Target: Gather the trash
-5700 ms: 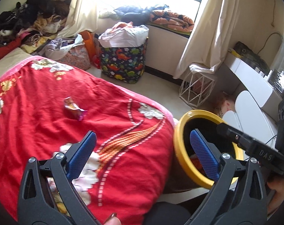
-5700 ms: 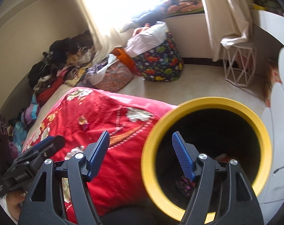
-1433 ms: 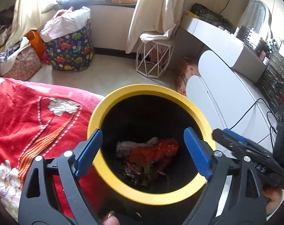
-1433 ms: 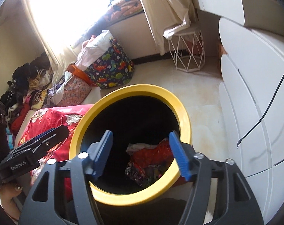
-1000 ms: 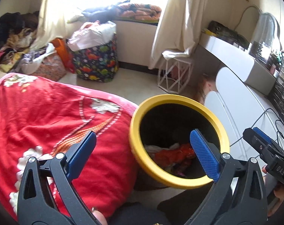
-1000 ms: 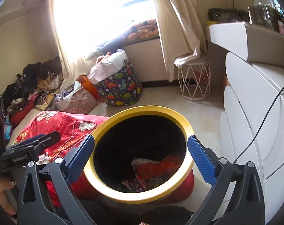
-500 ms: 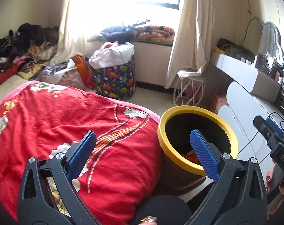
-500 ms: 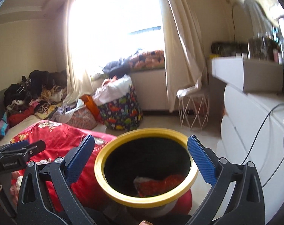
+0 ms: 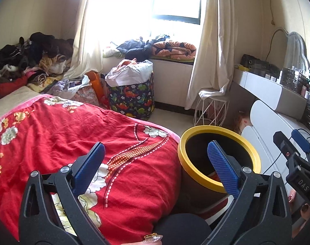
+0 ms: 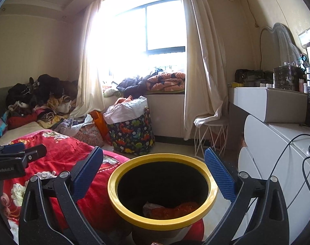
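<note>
A black bin with a yellow rim [image 9: 197,172] [image 10: 163,221] stands on the floor beside the bed. Red and white crumpled wrappers [image 10: 171,208] lie at its bottom. My left gripper [image 9: 155,163] is open and empty, hovering over the bed's edge with its right finger in front of the bin's mouth. My right gripper [image 10: 155,169] is open and empty too, held above and behind the bin's rim. The right gripper [image 9: 293,149] shows at the right edge of the left wrist view; the left gripper [image 10: 13,153] shows at the left of the right wrist view.
A red floral blanket [image 9: 73,138] covers the bed on the left. A dinosaur-print laundry basket [image 9: 132,98], a white wire stool [image 9: 212,110] and a white dresser [image 10: 281,143] with cables ring the floor space. Clothes are piled at the bed's far end [image 9: 28,61].
Both grippers have lifted and tilted up away from the bin's mouth, so more of the room and window shows. The wrapper on the blanket seen earlier is out of sight.
</note>
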Demonstrator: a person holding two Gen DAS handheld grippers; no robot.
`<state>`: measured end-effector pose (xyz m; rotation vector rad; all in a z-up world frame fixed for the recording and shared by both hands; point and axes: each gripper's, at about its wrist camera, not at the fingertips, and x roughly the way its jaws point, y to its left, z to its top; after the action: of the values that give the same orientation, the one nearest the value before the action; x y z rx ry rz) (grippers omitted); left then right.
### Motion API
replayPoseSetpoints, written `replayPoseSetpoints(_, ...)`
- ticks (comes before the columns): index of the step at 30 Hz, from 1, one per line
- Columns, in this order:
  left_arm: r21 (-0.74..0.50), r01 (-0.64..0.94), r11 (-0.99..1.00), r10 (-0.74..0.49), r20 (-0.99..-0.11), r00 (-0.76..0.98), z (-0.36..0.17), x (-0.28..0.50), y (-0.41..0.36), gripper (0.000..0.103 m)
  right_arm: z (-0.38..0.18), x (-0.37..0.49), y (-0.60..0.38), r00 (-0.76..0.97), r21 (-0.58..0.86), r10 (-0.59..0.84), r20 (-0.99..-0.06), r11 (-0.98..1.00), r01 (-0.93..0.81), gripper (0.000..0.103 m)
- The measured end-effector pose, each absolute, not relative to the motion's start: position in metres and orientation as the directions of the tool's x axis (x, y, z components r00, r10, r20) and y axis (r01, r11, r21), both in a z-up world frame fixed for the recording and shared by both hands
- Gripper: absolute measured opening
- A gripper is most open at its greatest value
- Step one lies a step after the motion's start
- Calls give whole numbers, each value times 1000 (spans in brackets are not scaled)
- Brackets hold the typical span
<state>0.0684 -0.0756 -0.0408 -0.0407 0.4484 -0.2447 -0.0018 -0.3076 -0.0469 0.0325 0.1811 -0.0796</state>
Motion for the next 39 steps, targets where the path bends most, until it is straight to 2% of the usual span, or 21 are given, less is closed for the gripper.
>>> replayPoseSetpoints(39,-99,221,970,-242,-407,881,-37,63,-78,92,-48,0,-307,979,32,-84,-186,995,91,97)
